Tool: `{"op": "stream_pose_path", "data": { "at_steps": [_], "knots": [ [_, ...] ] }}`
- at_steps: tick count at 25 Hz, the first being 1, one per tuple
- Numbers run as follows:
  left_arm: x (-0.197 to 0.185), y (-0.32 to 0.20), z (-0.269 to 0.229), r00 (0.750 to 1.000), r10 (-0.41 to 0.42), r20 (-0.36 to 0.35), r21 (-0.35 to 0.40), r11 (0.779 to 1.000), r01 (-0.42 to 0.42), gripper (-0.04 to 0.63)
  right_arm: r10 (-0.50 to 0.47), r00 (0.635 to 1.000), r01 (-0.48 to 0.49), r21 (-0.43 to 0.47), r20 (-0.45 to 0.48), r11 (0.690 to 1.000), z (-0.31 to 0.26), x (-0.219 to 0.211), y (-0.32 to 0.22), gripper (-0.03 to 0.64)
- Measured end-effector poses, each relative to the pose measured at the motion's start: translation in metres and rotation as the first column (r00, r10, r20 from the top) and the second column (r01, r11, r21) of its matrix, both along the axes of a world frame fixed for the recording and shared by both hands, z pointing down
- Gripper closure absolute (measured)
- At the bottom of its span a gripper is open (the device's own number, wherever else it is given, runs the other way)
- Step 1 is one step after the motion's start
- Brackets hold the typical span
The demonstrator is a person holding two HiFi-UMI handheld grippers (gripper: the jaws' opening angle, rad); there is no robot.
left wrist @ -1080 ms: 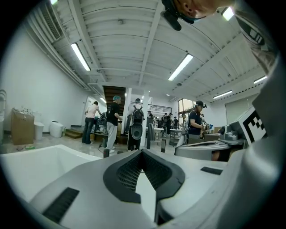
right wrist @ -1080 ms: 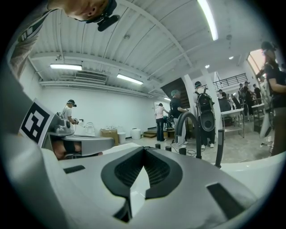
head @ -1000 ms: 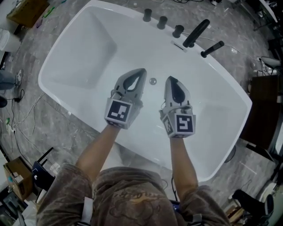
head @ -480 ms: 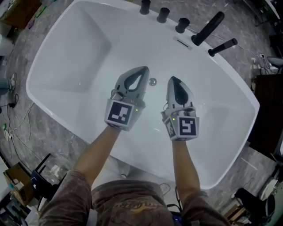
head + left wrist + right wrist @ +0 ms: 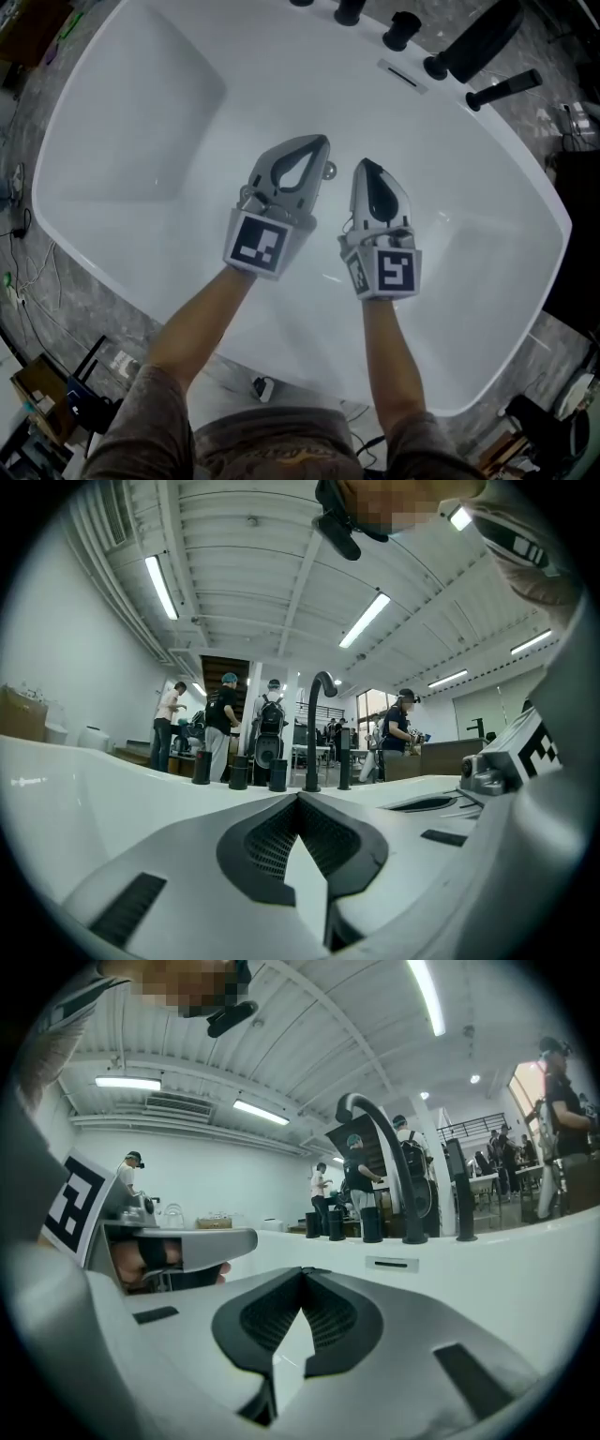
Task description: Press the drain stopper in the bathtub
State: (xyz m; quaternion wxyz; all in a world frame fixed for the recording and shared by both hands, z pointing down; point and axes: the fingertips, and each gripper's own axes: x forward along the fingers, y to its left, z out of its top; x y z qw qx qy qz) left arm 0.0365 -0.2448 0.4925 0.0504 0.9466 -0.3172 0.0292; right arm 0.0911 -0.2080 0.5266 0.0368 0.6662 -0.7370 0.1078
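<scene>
The white bathtub (image 5: 141, 122) fills the head view. Its small round metal drain stopper (image 5: 330, 171) lies on the tub floor, half hidden behind the tip of my left gripper (image 5: 317, 142). That gripper is shut and empty, its tip just left of the stopper; whether they touch I cannot tell. My right gripper (image 5: 366, 167) is also shut and empty, a little right of the stopper. In the left gripper view the jaws (image 5: 298, 797) meet at a point, and so do those of the right gripper (image 5: 302, 1271). The stopper shows in neither gripper view.
On the far rim stand a black faucet spout (image 5: 480, 39), black knobs (image 5: 403, 28) and a hand shower (image 5: 506, 88), above an overflow slot (image 5: 403, 75). Grey stone floor with cables (image 5: 19, 234) surrounds the tub. Several people (image 5: 225, 726) stand beyond it.
Both grippers have gone down and forward into the tub. The left tip, earlier short of the stopper, now overlaps it. The head camera has drawn closer.
</scene>
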Motion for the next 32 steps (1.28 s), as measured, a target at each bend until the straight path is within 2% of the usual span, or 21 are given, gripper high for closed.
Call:
{"op": "stream_pose_path", "data": {
  "at_steps": [8,16,21,27,32],
  "knots": [
    [0.002,-0.015,0.066,1.0,-0.008,-0.019,-0.04,0.999,0.007,0.594,0.004,1.0,-0.004,-0.011,-0.019,1.0,0.055,0.005,-0.009,0.617],
    [0.007,-0.022,0.12,0.999,0.029,0.038,0.017,0.999,-0.029,0.594,0.031,0.999,-0.032,-0.018,-0.022,0.999,0.111,0.007,-0.017,0.615],
    [0.003,-0.019,0.142,1.0,0.008,0.017,-0.011,1.0,-0.008,0.594,0.027,1.0,-0.027,-0.02,-0.006,0.999,0.134,-0.004,-0.02,0.617],
    [0.006,-0.015,0.158,1.0,0.014,0.019,-0.005,1.0,-0.014,0.594,0.06,0.998,-0.06,-0.024,-0.004,0.998,0.154,0.0,-0.021,0.615],
    [0.002,-0.018,0.167,1.0,-0.003,0.019,-0.028,1.0,0.004,0.594,0.08,0.997,-0.078,-0.097,0.016,0.992,0.19,0.009,-0.023,0.617]
  ]
}}
